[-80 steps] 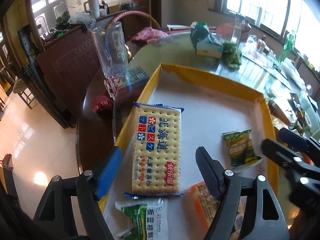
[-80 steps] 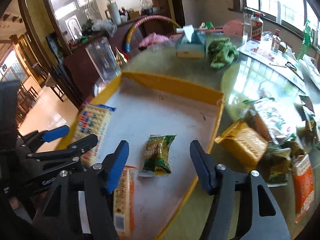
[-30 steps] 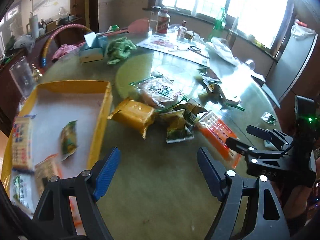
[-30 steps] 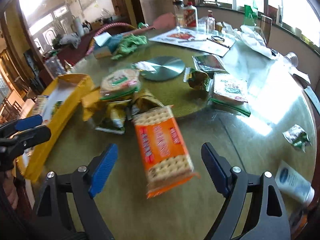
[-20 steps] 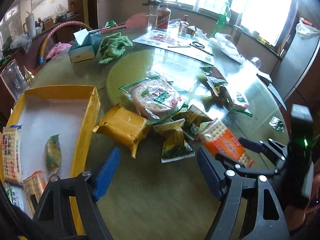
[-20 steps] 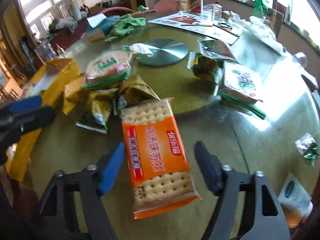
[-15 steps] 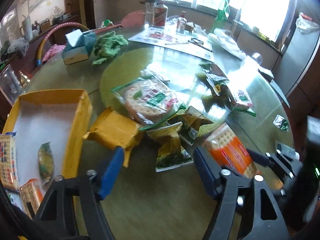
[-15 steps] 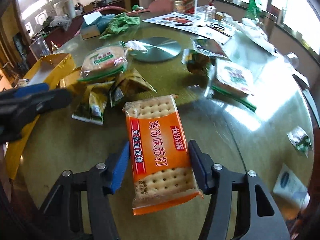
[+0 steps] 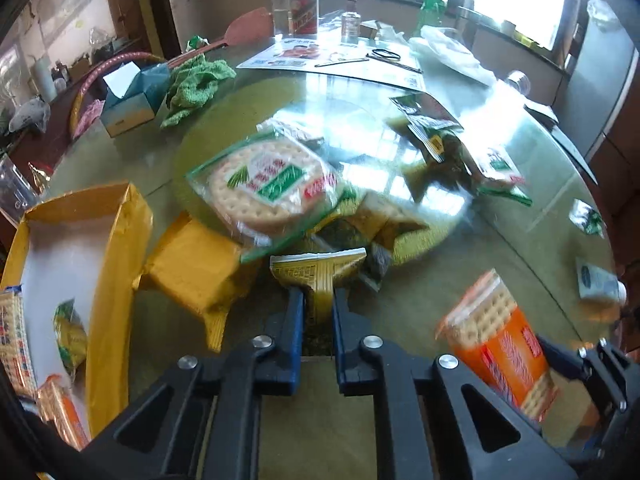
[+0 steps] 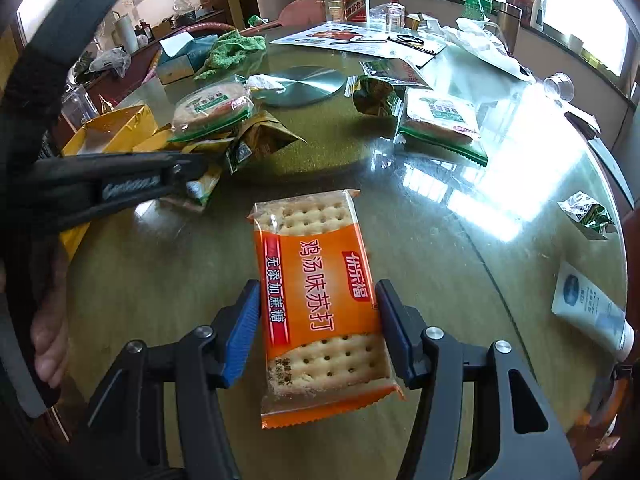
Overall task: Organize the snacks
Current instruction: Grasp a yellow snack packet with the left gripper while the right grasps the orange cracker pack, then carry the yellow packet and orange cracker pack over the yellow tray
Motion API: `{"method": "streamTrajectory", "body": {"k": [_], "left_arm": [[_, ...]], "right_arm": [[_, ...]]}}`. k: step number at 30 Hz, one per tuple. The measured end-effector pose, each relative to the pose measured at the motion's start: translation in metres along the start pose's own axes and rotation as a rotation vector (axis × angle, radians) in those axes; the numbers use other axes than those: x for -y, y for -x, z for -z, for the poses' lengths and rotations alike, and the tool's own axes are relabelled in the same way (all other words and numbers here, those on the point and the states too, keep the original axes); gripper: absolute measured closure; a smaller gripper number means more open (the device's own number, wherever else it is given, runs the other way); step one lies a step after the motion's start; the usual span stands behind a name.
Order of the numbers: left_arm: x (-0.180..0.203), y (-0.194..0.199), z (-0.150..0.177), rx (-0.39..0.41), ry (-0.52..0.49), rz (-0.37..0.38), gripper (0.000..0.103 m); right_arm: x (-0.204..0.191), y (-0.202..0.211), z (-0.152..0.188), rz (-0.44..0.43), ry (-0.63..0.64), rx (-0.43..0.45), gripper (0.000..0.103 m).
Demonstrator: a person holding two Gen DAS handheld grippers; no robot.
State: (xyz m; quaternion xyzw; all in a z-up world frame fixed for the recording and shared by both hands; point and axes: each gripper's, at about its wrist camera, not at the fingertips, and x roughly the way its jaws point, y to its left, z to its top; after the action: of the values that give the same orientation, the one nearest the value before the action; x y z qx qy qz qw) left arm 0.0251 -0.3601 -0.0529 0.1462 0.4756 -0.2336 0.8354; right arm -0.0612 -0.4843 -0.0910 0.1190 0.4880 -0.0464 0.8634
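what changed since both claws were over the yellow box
Both swung from the yellow box to the loose pile. The left claw has just closed on a small gold snack packet; the right claw closed on the orange cracker pack. Snacks in the box stayed put.

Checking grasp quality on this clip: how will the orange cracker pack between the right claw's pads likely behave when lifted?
The orange cracker pack looks fairly stiff, since stacked crackers fill it. Its glossy wrapper may slip against the right claw. The crackers could crack if squeezed hard across the narrow sides.
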Motion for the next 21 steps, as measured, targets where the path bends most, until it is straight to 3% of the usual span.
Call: {"method": "streamTrajectory", "body": {"k": [3, 12, 17, 21], "left_arm": [[-0.008, 0.014, 0.014, 0.005, 0.019, 0.059, 0.093], [-0.042, 0.059, 0.047, 0.053, 0.114, 0.109, 0.094], [-0.067, 0.091, 0.056, 0.099, 0.156, 0.080, 0.094], [-0.086, 0.118, 0.062, 0.160, 0.178, 0.005, 0.094]], "right_arm": [[0.001, 0.001, 0.002, -0.006, -0.008, 0.007, 0.045], [-0.012, 0.020, 0.008, -0.067, -0.044, 0.046, 0.046], [-0.032, 0.043, 0.005, -0.094, -0.028, 0.089, 0.048], [-0.057, 0.066, -0.001, -0.122, -0.002, 0.141, 0.048]]}}
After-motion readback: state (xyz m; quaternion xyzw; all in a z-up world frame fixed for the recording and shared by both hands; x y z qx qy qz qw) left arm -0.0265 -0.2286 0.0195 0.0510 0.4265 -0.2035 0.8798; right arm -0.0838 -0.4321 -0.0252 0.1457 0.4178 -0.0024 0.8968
